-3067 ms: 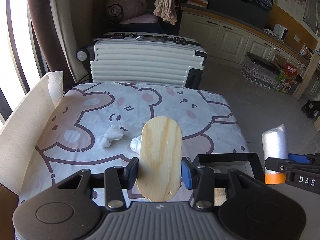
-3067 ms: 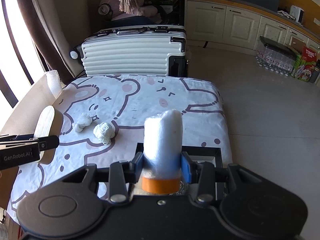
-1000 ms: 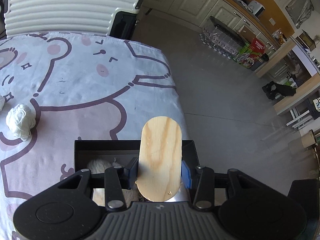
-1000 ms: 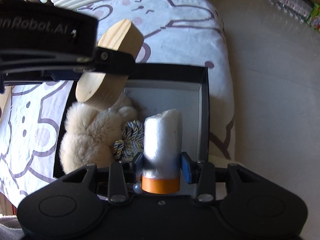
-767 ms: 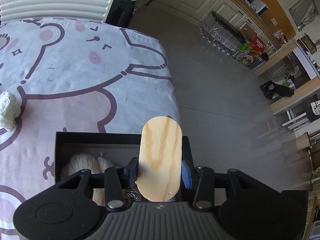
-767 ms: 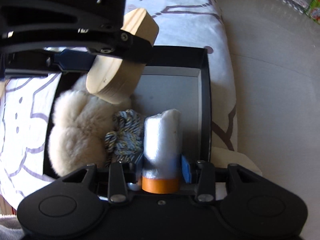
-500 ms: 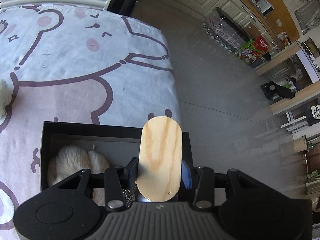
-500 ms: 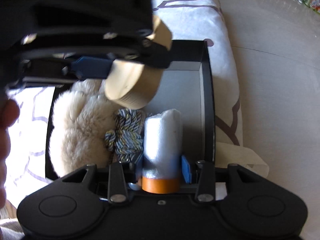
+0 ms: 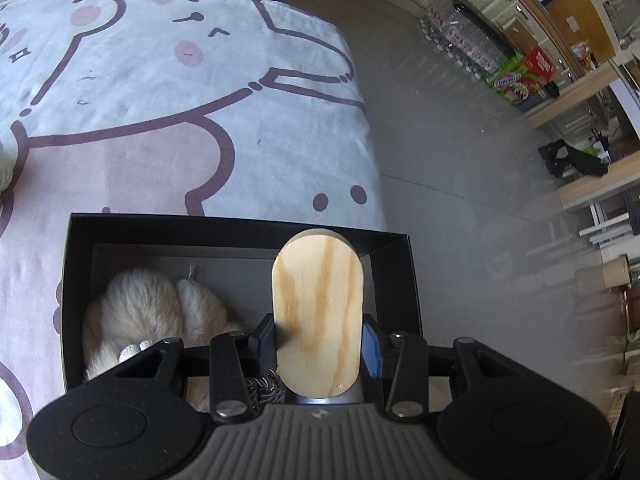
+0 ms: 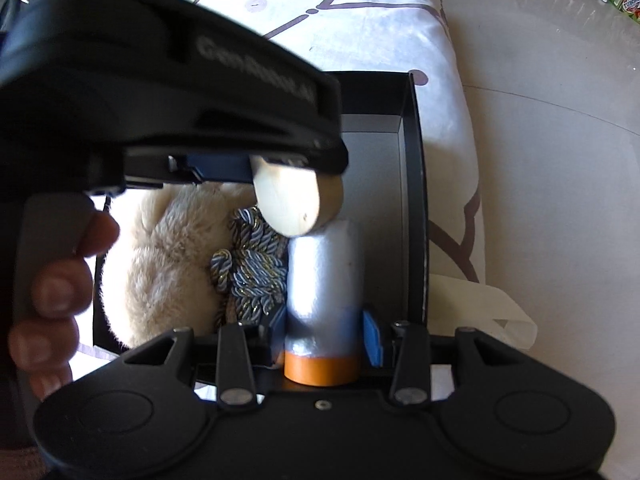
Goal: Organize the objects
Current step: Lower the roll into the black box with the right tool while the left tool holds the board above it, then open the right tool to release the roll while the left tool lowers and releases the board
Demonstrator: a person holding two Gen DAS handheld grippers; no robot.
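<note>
Two grippers hang over the black box (image 9: pixel 400 280). Left gripper (image 9: pixel 318 338) clamps the oval wooden block (image 9: pixel 318 312); right gripper (image 10: pixel 324 330) clamps the wrapped orange-based roll (image 10: pixel 324 280), beside the plush toy (image 10: pixel 172 256) and cord (image 10: pixel 248 268) inside.

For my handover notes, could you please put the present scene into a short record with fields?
Surface: table under a cartoon bear cloth
Container: open black box near the table's edge
Already in box: cream fluffy plush; blue-grey twisted cord
Left gripper: jaws clamped on an oval wooden block, held over the box
Right gripper: jaws clamped on a white wrapped roll with an orange end, above the box's right side
Clearance: block's lower end sits close over the roll's top; contact cannot be told
</note>
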